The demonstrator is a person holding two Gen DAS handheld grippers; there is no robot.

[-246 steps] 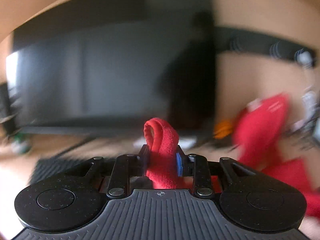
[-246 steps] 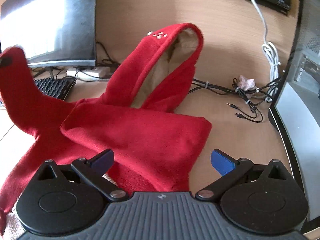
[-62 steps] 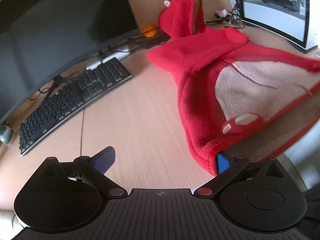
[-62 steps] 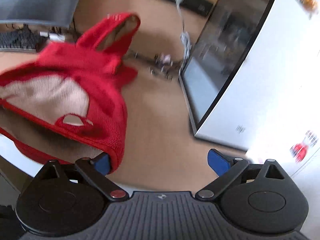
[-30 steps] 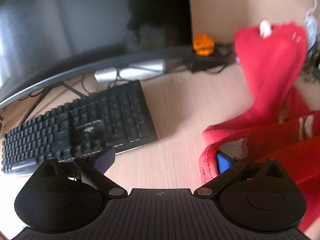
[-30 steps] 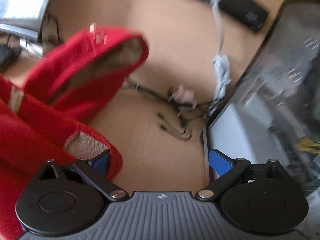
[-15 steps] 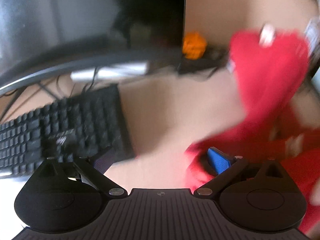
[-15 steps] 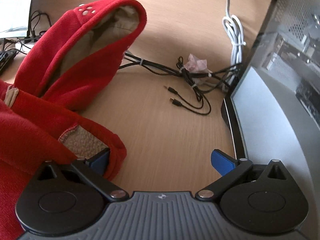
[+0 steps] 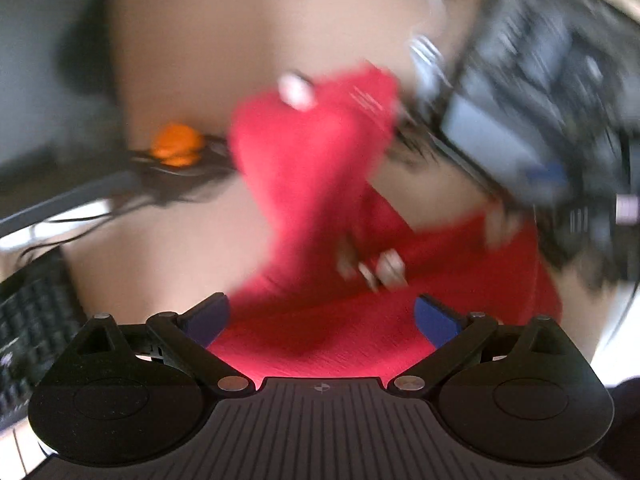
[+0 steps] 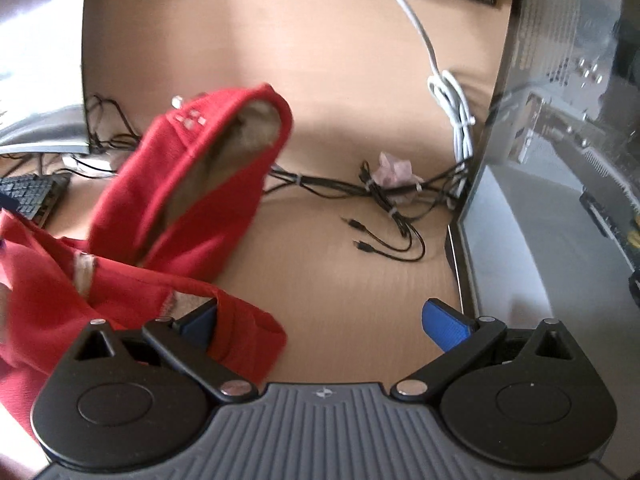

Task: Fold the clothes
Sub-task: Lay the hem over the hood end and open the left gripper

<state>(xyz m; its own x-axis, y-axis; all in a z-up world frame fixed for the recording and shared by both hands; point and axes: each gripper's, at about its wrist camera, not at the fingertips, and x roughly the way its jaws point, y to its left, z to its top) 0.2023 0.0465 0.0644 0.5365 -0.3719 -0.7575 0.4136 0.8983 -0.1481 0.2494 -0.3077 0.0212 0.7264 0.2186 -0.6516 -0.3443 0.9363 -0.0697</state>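
A red fleece hoodie (image 9: 320, 208) with a beige lining lies folded on the wooden desk (image 10: 344, 280), its hood (image 10: 192, 176) propped up against the back. The left wrist view is blurred. My left gripper (image 9: 320, 320) is open, with red fabric lying between and under its blue pads. My right gripper (image 10: 320, 320) is open at the hoodie's right edge; a fold of fabric (image 10: 248, 332) drapes against its left finger (image 10: 198, 320), while the right finger (image 10: 444, 326) is over bare desk.
A computer case (image 10: 560, 184) stands close on the right. A bundle of black cables (image 10: 384, 200) and a white cable (image 10: 452, 112) lie at the back. A keyboard (image 9: 28, 328) and monitor (image 10: 36, 60) are on the left, with an orange object (image 9: 176, 144) behind.
My left gripper has swung right, from the hoodie's left edge by the keyboard to over the garment. My right gripper stays open at the right edge; the hood wobbles slightly.
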